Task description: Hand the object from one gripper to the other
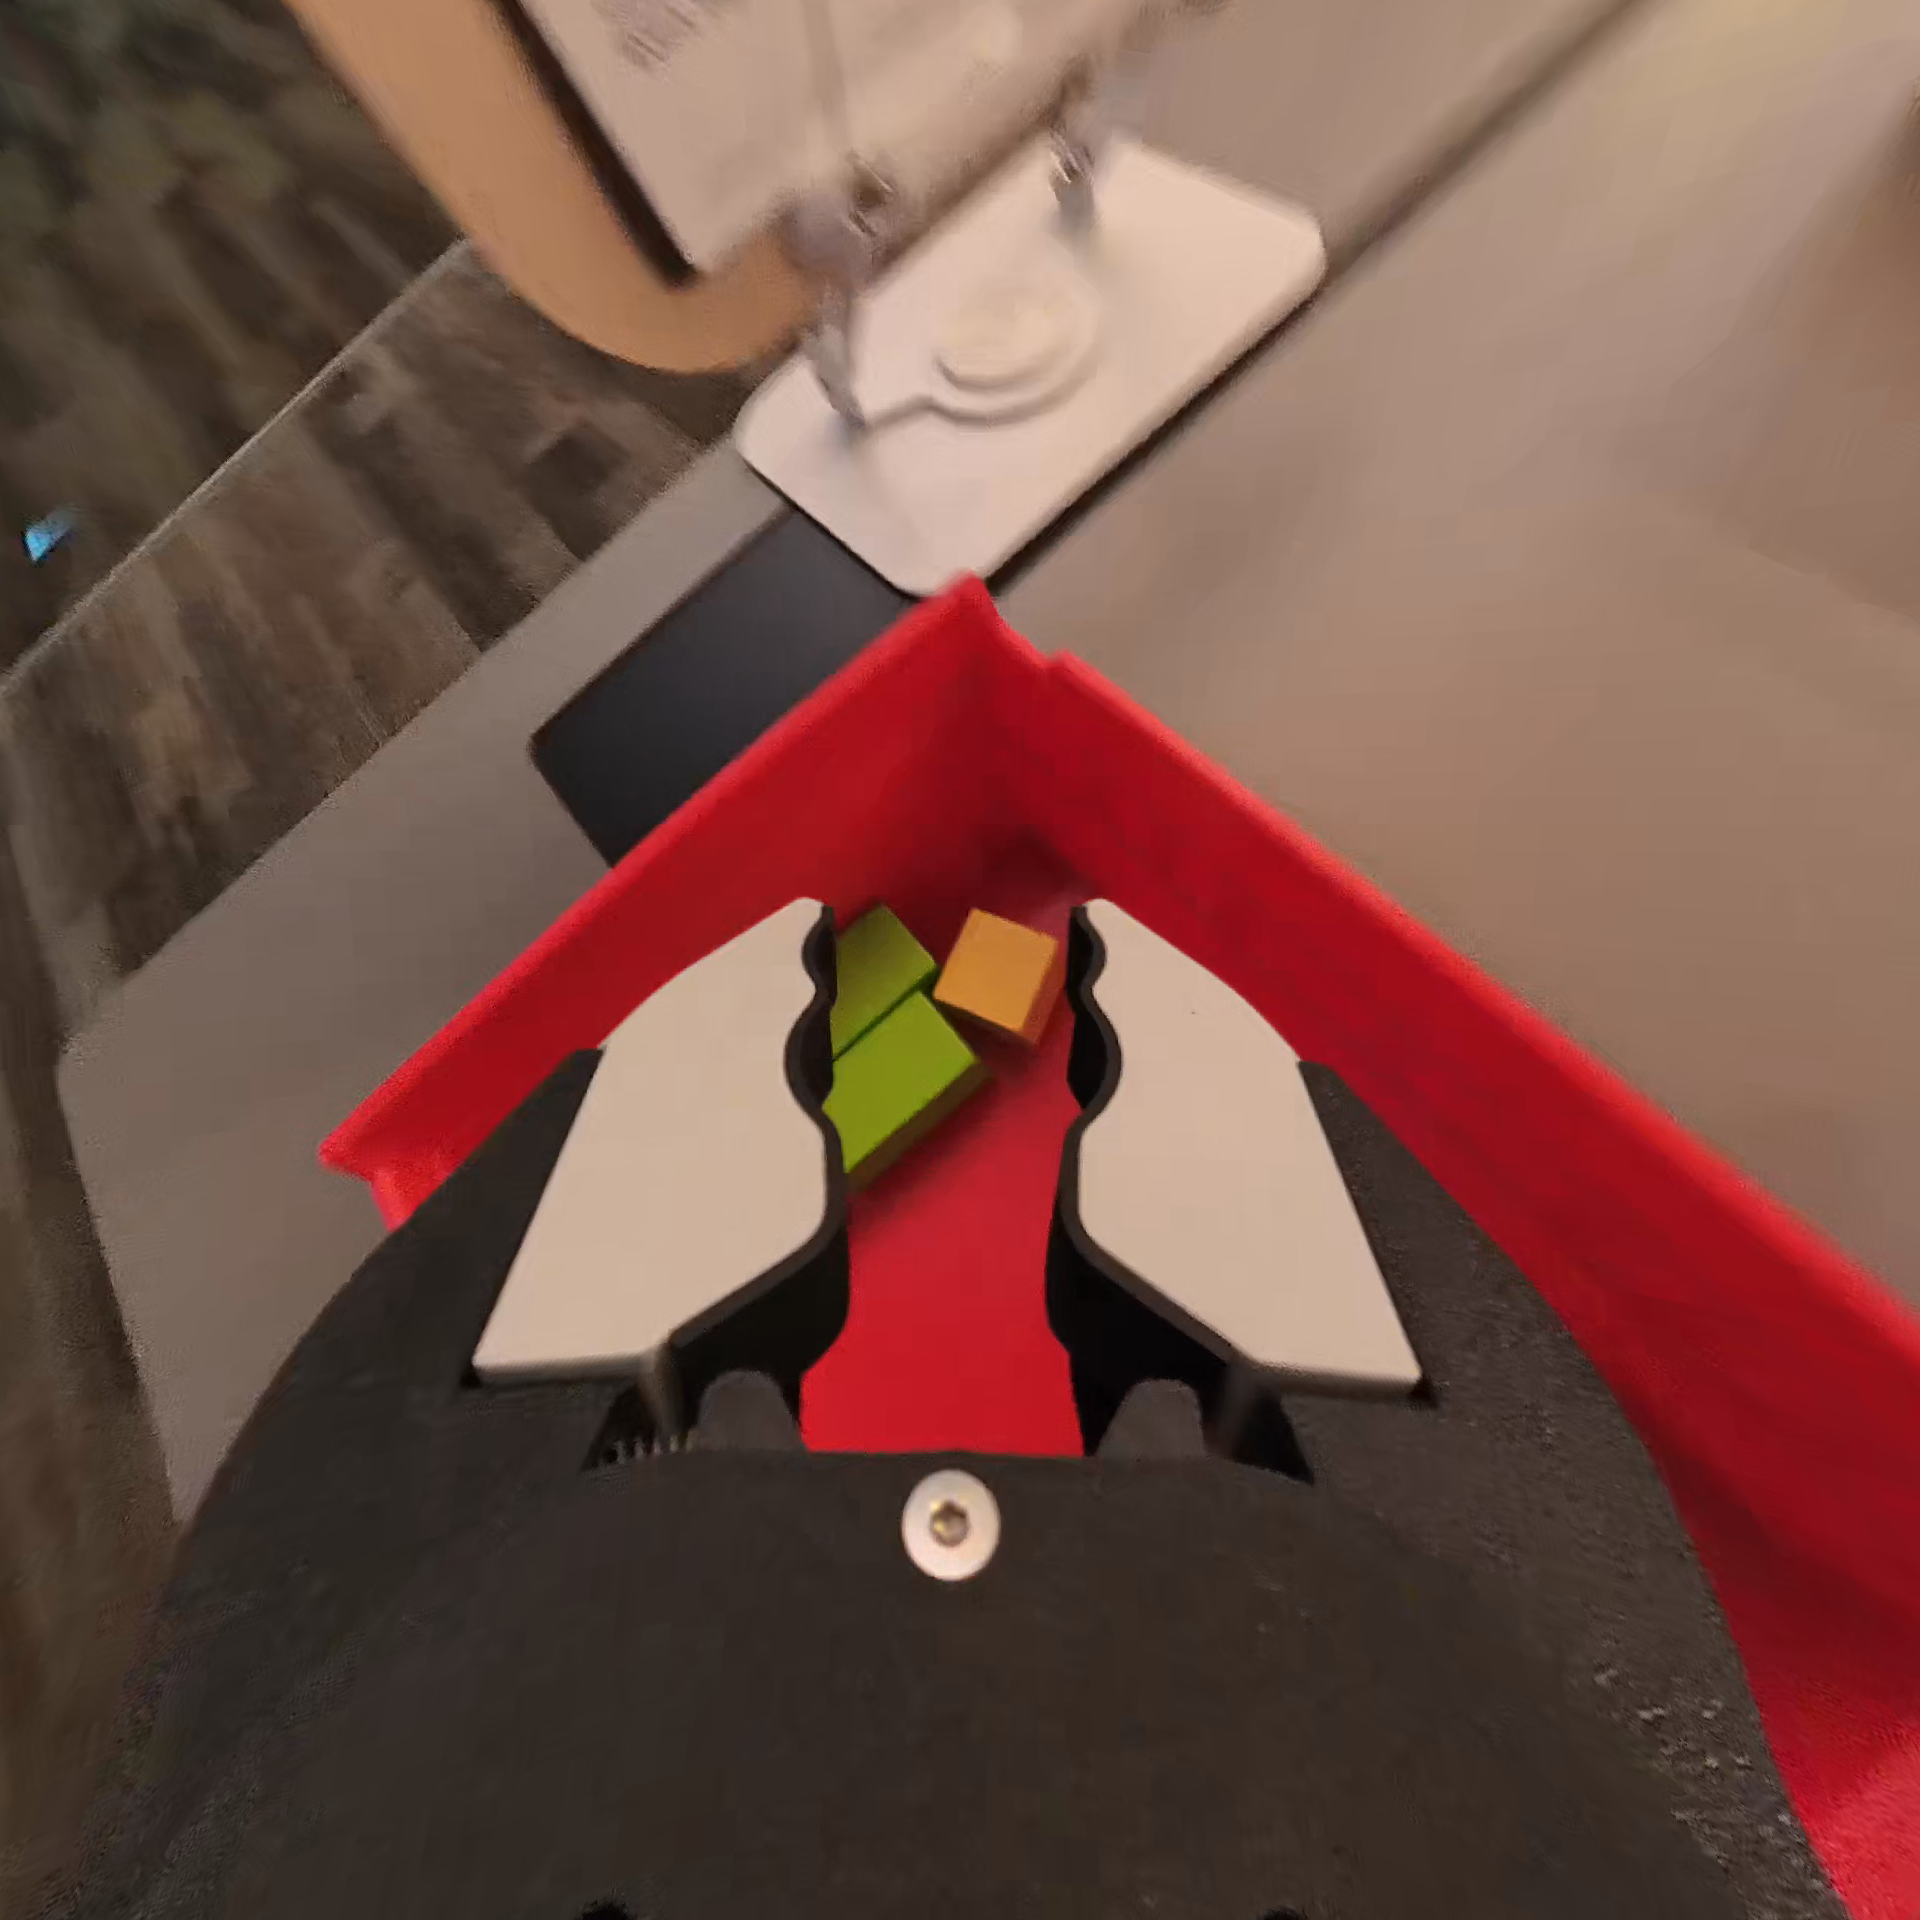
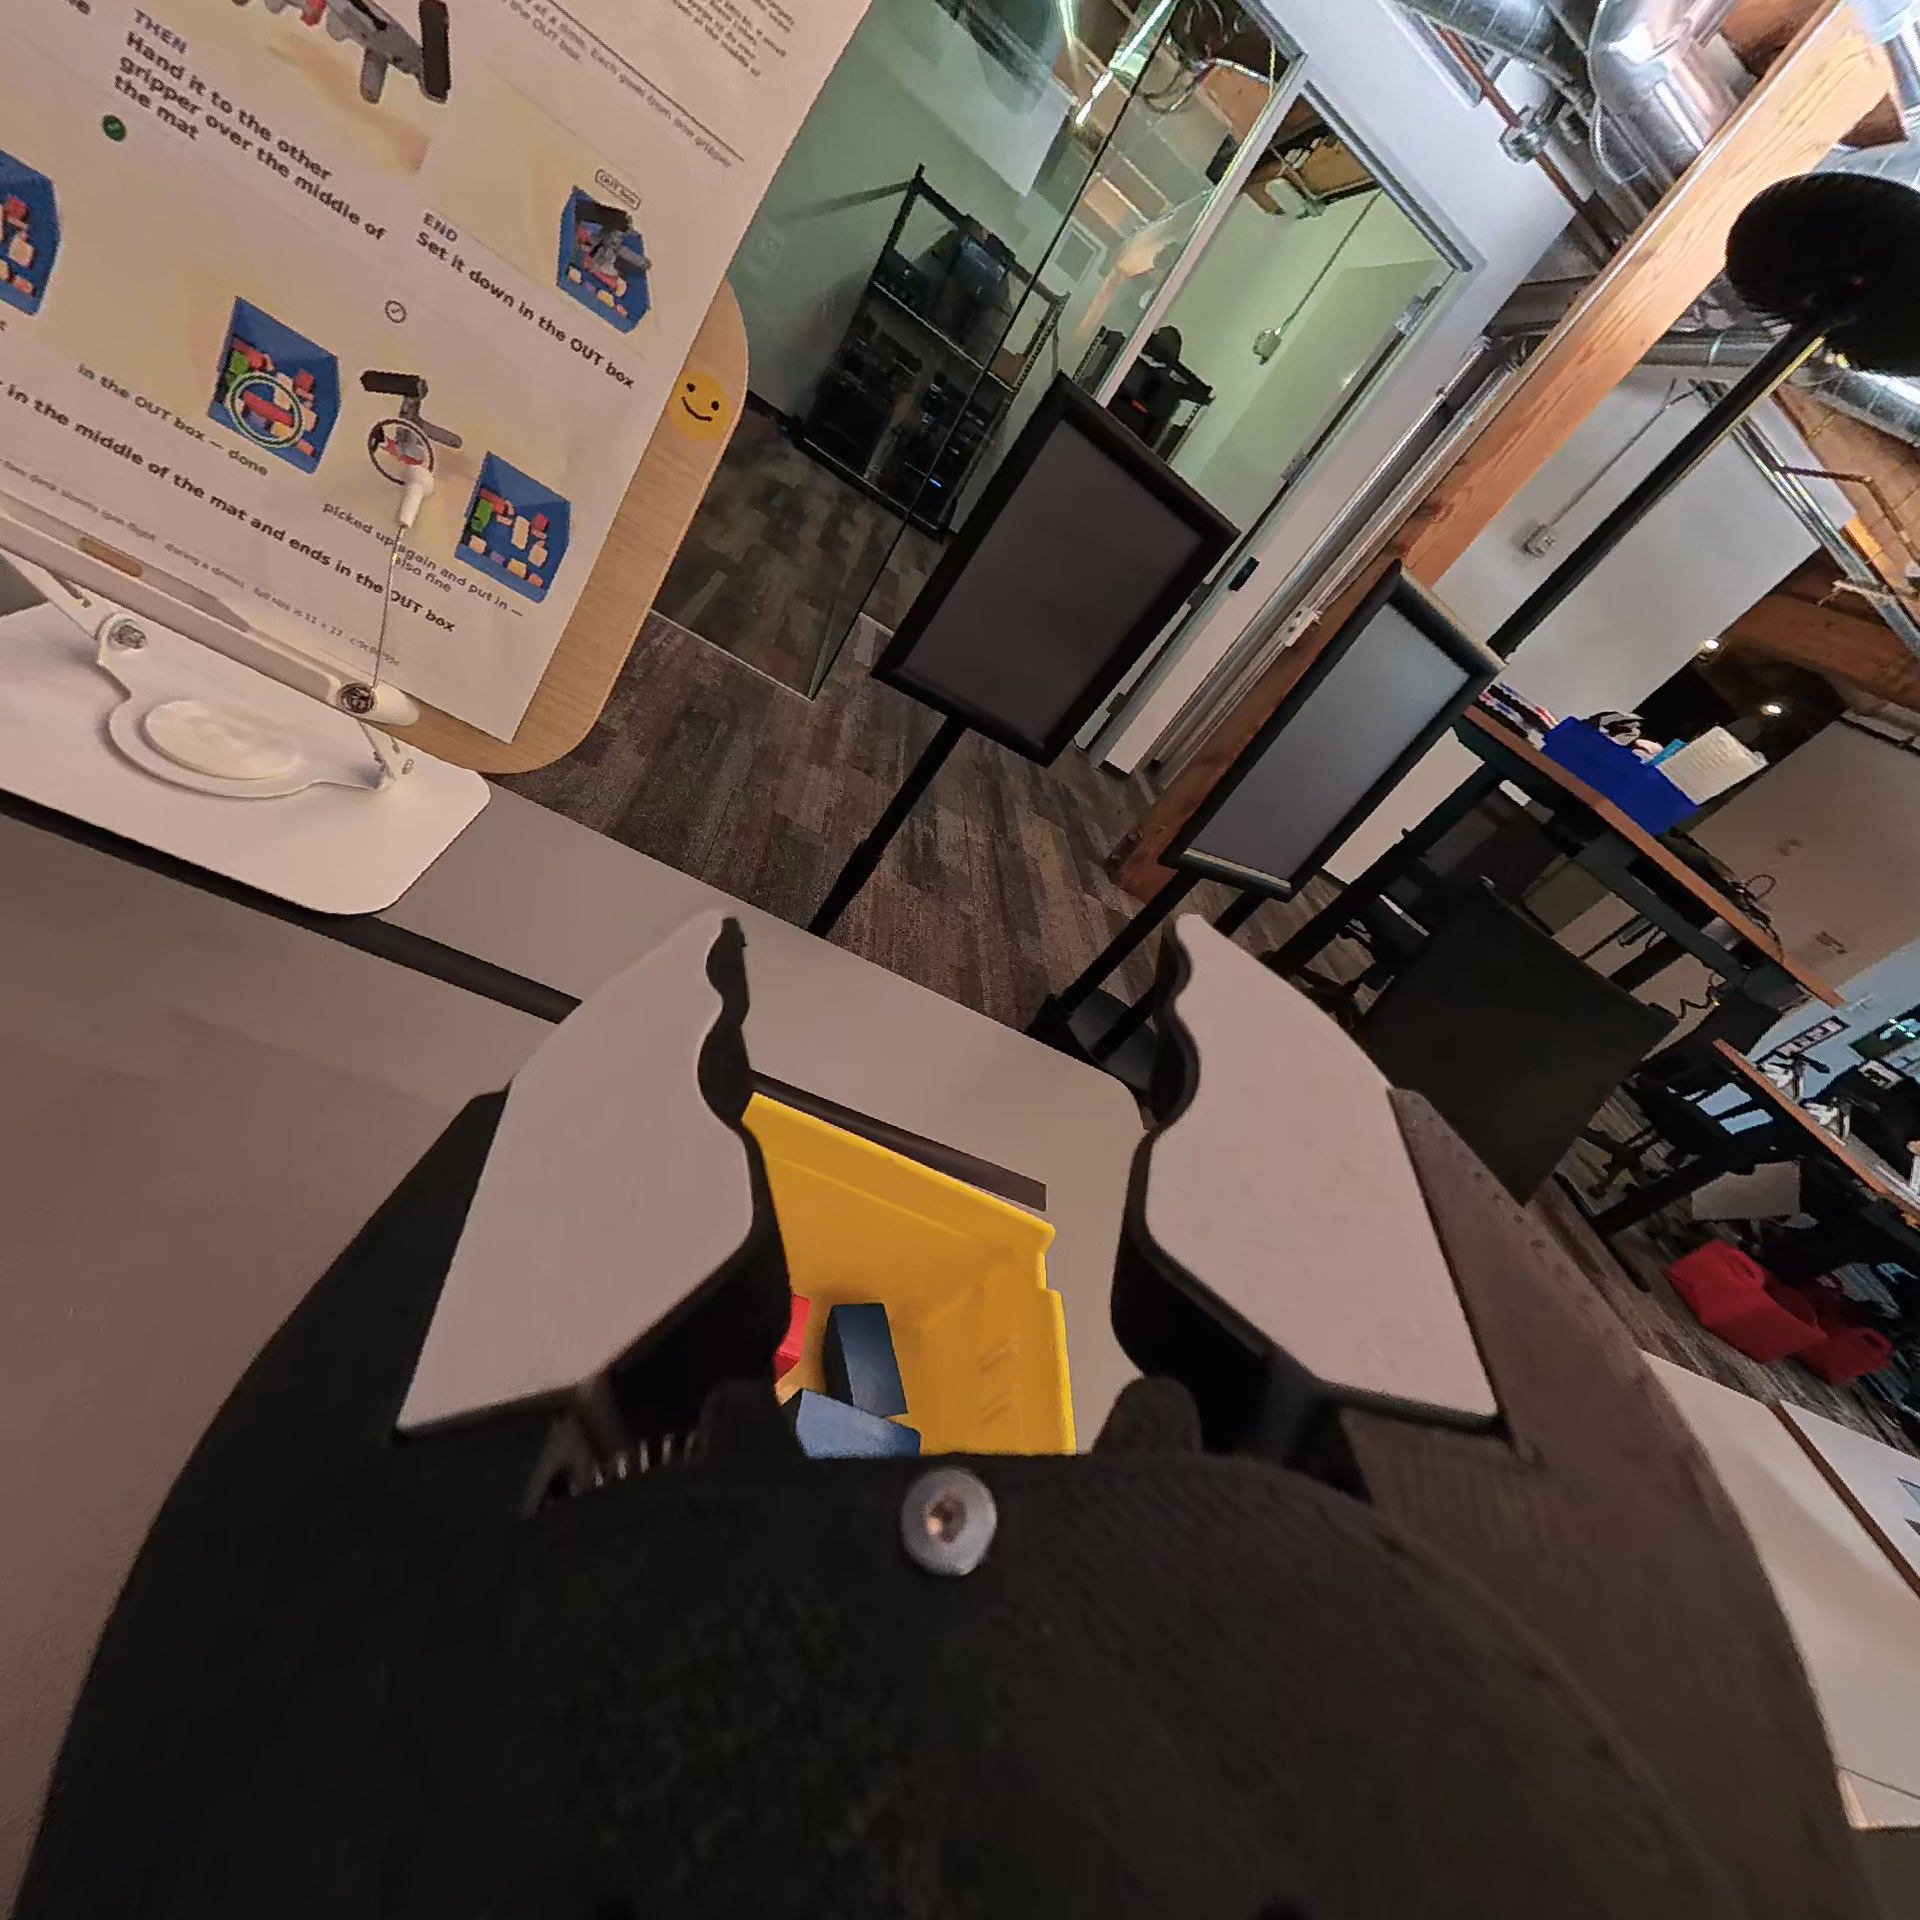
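Note:
In the left wrist view my left gripper (image 1: 951, 935) is open and empty, reaching down into a red bin (image 1: 1299, 862). Two green blocks (image 1: 899, 1086) lie by the left finger, and an orange cube (image 1: 1000, 971) sits between the fingertips near the bin's far corner. In the right wrist view my right gripper (image 2: 956, 956) is open and empty, held above a yellow bin (image 2: 987, 1299). That bin holds blue blocks (image 2: 862, 1361) and a red block (image 2: 792, 1345), partly hidden by the gripper body.
A white stand base (image 1: 1039, 384) with an instruction board (image 2: 343, 312) sits at the grey table's far edge. A dark mat (image 1: 707, 717) lies behind the red bin. Beyond the table stand two screens on poles (image 2: 1060, 571) and desks.

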The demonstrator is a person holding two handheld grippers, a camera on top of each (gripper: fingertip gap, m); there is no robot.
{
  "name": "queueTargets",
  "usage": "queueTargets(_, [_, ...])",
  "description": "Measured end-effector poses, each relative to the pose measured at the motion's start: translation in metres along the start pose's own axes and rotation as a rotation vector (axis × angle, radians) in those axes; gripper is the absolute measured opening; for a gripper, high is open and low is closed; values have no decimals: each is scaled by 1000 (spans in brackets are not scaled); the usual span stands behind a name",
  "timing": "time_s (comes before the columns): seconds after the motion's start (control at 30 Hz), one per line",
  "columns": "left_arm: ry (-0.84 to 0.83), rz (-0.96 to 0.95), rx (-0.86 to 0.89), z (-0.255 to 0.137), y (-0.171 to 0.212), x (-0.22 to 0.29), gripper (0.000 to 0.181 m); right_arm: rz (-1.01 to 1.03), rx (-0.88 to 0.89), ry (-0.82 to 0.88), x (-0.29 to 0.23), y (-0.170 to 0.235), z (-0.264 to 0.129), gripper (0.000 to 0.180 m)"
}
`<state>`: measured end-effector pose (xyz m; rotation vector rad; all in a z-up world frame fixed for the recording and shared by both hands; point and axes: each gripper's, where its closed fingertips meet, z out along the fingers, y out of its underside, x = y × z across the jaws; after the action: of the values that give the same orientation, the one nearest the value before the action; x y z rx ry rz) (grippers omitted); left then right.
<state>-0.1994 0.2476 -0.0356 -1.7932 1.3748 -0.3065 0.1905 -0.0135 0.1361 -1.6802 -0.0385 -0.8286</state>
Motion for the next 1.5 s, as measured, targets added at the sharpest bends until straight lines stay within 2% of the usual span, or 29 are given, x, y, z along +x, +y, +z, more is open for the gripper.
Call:
queueTargets(0.1, [27, 179, -167, 23, 27, 8, 42, -7, -12, -17, -1, 4, 3, 76])
queueTargets(0.17, [57, 204, -221, 30, 36, 11, 39, -10, -17, -18, 0, 7, 4, 76])
queueTargets(0.3, [72, 259, -157, 42, 30, 12, 39, 11, -18, -21, 4, 10, 6, 76])
queueTargets(0.43, [101, 288, -212, 54, 41, 17, 43, 22, -34, -14, 9, 17, 9, 76])
queueTargets(0.73, [132, 304, -284, 72, 58, 24, 44, 15, -40, -17, 8, 18, 10, 76])
queueTargets(1.1, [173, 264, -304, 62, 67, 28, 38, 13, -41, -20, 8, 18, 11, 76])
queueTargets(1.27, [145, 211, -343, 68, 70, 24, 46, 12, -40, -22, 9, 18, 10, 76])
queueTargets(1.37, [122, 217, -381, 73, 76, 22, 38, 11, -40, -19, 10, 18, 9, 76])
queueTargets(1.5, [113, 208, -406, 75, 77, 22, 37, 21, -37, -18, 13, 18, 9, 76])
